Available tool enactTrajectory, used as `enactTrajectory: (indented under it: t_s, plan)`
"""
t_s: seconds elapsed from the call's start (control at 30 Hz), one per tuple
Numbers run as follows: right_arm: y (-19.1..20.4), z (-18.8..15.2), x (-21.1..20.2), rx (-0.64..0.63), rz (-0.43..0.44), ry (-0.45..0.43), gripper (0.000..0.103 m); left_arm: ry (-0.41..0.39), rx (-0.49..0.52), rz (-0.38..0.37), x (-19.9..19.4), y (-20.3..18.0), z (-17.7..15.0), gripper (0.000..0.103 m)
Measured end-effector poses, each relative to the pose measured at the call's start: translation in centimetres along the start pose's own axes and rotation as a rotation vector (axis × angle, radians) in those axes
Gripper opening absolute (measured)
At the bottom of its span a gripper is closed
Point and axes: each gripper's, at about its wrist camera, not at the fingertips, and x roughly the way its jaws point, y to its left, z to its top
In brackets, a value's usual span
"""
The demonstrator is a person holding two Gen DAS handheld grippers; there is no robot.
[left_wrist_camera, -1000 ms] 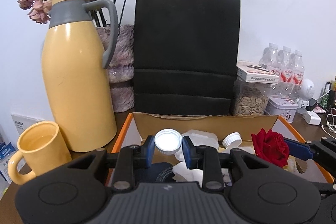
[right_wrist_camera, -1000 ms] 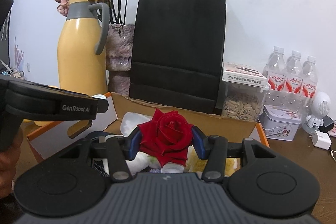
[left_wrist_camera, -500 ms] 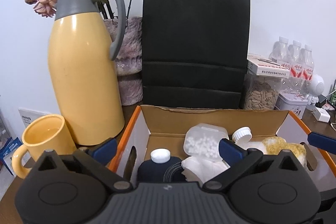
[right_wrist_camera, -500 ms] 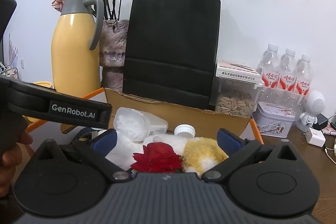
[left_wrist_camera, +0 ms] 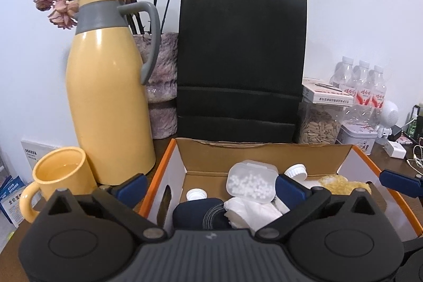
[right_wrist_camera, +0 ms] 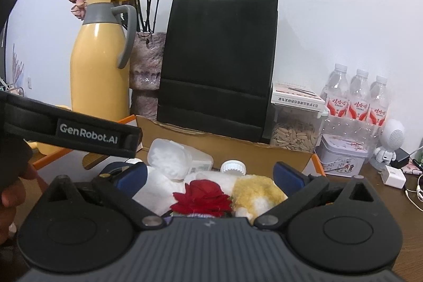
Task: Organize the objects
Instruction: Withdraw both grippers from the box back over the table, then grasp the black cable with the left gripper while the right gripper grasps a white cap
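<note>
Box (left_wrist_camera: 264, 149): we see it open on the table (right_wrist_camera: 370, 176), holding a red rose (right_wrist_camera: 202, 198), a pill case (left_wrist_camera: 251, 181) and a capped bottle (left_wrist_camera: 196, 194).
Left hand-held gripper (left_wrist_camera: 211, 185): spread wide, empty (hovering above the box).
Right hand-held gripper (right_wrist_camera: 210, 176): spread wide, the rose lying loose below.
Behind: yellow jug (left_wrist_camera: 105, 97), black bag (left_wrist_camera: 242, 65).

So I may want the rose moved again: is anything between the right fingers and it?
Nothing visible: the rose lies uncovered in the box, below the open right gripper.
</note>
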Motion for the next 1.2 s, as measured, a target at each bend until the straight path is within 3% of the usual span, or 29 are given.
enactTrajectory:
  t_s: [0.57, 0.8, 1.0, 1.2]
  plan:
    - [3.2, -2.8, -6.1, 0.025, 0.007, 0.041, 0.103, 0.001, 0.005, -0.013, -7.2, 3.2, -4.5, 0.103]
    - [5.7, -4.0, -8.1, 0.027, 0.019, 0.060, 0.103, 0.018, -0.027, -0.011, -9.9, 6.1, -6.3, 0.103]
    - [8.0, -4.7, -9.2, 0.017, 0.034, 0.079, 0.103, 0.028, 0.005, 0.017, -12.1, 9.1, -8.5, 0.103]
    - [9.8, -5.1, -9.2, 0.027, 0.060, 0.103, 0.103, 0.078, 0.054, -0.006, -13.2, 12.2, -10.8, 0.103]
